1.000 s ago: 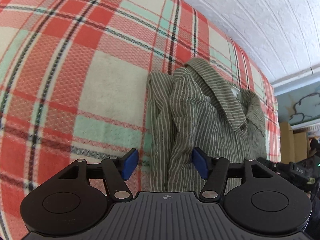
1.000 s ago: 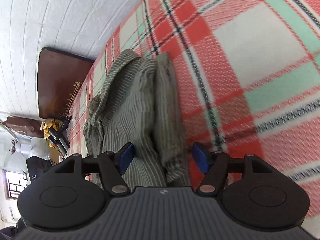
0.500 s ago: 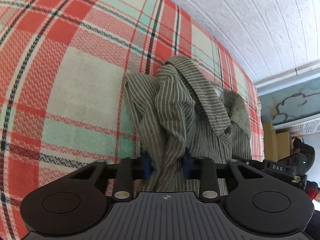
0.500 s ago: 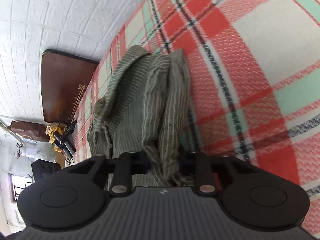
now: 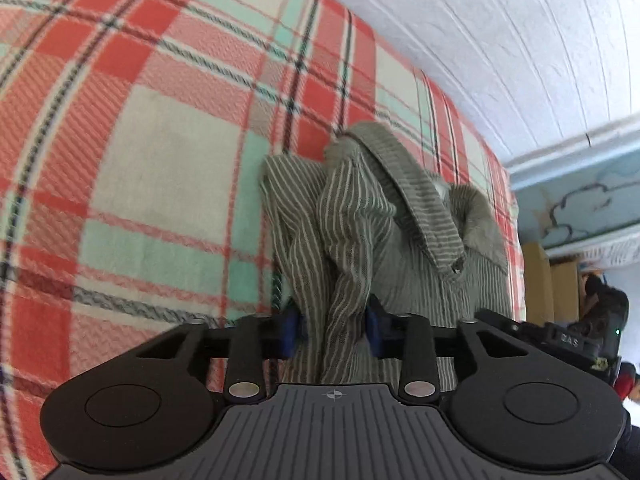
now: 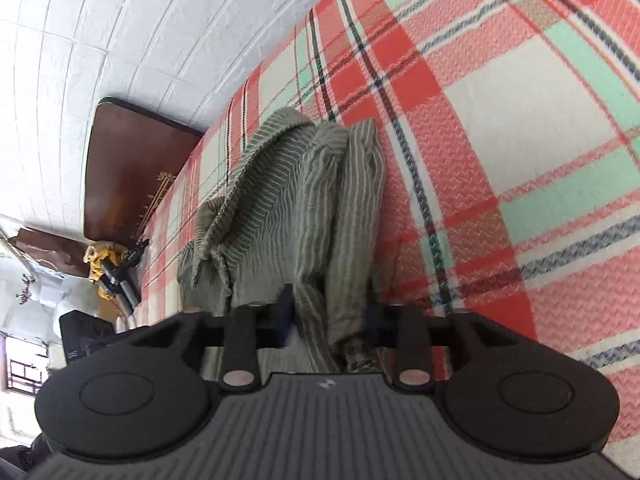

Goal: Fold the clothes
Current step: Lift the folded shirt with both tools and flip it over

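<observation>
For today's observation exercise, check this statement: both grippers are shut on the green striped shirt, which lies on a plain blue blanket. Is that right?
Not quite. The blanket is not plain blue but plaid, in red, mint and cream, as both wrist views show. The rest holds: the left gripper and the right gripper are each shut on the green striped shirt.

- My left gripper, jaws wide apart a second ago, is now pinching a bunched fold of the striped shirt between its blue pads.
- My right gripper is doing the same: from gaping to clamped on the shirt's edge.
- Shirt is gathering into tighter vertical ridges and lifting off the plaid blanket.
- Both cameras are tilting; more white wall is coming into view.
</observation>
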A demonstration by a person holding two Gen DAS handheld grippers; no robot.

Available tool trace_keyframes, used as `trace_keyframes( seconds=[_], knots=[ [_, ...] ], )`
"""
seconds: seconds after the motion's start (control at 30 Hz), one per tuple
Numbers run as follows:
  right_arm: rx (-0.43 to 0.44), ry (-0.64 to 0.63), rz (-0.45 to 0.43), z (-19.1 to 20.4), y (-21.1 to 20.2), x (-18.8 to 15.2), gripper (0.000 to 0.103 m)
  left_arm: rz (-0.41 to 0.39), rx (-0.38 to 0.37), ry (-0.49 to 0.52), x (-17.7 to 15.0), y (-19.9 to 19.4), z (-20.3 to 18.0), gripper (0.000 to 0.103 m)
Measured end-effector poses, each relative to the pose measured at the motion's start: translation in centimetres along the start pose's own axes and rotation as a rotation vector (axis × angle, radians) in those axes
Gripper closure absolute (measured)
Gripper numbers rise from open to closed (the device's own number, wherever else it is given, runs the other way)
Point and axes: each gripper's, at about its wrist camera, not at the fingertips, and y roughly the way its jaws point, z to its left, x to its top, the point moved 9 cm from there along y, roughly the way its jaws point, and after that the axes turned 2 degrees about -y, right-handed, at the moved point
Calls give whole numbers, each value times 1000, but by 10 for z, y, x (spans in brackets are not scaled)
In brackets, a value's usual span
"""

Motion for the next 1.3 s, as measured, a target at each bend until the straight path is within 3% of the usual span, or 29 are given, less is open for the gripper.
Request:
trace_keyframes(
  seconds=[0.1,0.27,0.4,0.7,0.87,1.07,1.1,1.13,1.23,1.3],
  knots=[
    [-6,-19,-8,-2,-5,7,40,-26,27,16,9,-8,6,38],
    [-3,-3,45,-16,2,13,41,27,-44,-43,11,6,13,41],
    [49,-5,95,-15,10,12,41,41,-92,-46,13,19,13,42],
    [140,42,77,-9,26,20,42,31,-194,-92,19,34,2,41],
    [144,56,112,-10,20,6,50,49,-225,-117,4,32,2,42],
    [102,69,88,-6,26,6,57,48,-213,-148,14,39,4,45],
    [94,70,83,-4,28,8,59,47,-207,-147,16,40,4,53],
    [85,70,78,-3,30,9,62,46,-201,-146,18,41,3,68],
    [45,46,58,4,26,9,80,33,-192,-142,18,32,4,83],
    [22,19,38,12,19,8,83,18,-193,-124,19,23,-2,85]
  ],
)
